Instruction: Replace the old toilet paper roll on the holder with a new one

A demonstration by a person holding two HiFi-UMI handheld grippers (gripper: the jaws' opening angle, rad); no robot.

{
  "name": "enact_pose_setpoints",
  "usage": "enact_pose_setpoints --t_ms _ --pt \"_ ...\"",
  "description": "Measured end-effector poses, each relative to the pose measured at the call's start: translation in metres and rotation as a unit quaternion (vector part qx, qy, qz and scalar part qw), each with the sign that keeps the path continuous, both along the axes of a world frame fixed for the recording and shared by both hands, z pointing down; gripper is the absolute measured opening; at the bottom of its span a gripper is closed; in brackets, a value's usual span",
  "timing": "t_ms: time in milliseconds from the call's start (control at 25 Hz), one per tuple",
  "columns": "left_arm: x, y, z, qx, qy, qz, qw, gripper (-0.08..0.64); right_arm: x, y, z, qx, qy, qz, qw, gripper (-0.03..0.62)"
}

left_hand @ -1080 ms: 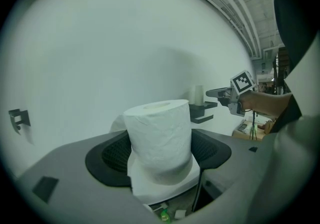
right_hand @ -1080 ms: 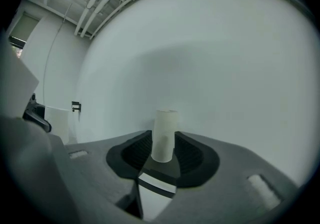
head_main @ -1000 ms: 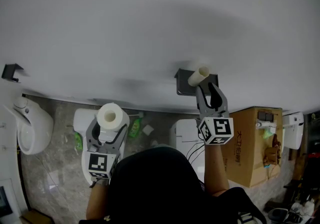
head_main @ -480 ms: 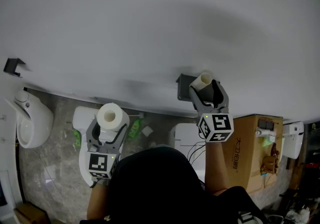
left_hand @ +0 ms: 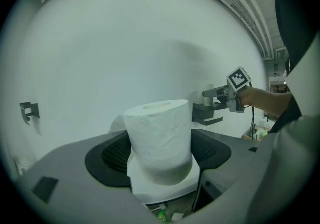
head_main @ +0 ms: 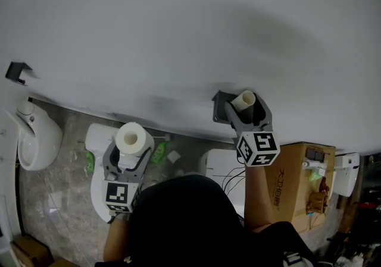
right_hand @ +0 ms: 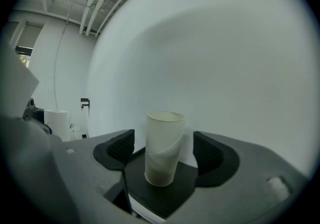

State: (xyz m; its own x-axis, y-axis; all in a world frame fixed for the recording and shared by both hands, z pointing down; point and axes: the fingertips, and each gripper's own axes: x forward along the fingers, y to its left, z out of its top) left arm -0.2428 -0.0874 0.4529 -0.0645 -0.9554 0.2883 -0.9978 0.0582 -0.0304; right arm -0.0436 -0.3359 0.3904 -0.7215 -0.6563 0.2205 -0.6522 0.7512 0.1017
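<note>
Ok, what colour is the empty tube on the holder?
The empty tube is pale cream; clearest in the right gripper view.

Soft, crinkled paper roll [head_main: 131,138], lower left; smooth pale cardboard tube [head_main: 243,100] on a matt black holder [head_main: 219,108] (plastic or metal, unclear), centre right; matt white wall [head_main: 178,34].

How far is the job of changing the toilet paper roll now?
Done: nothing visible yet; the empty tube stands on the black holder. In hand: the right gripper has its jaws around the tube, just opened wide, not touching it; the left gripper grips the new roll. Left: take the tube off, then put the new roll on.
</note>
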Motion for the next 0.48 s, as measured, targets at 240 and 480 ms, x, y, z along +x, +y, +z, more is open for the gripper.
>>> enact_pose_setpoints --t_ms 240,480 --pt "-0.001 0.004 0.004 0.002 0.001 0.0 1.0 0.376 -0.002 0.0 -0.001 0.0 -0.001 -0.001 1.0 0.304" --pt "-0.004 0.011 0.002 -0.002 0.01 -0.015 0.9998 0.376 -0.005 0.006 0.003 0.0 0.012 -0.008 1.0 0.247"
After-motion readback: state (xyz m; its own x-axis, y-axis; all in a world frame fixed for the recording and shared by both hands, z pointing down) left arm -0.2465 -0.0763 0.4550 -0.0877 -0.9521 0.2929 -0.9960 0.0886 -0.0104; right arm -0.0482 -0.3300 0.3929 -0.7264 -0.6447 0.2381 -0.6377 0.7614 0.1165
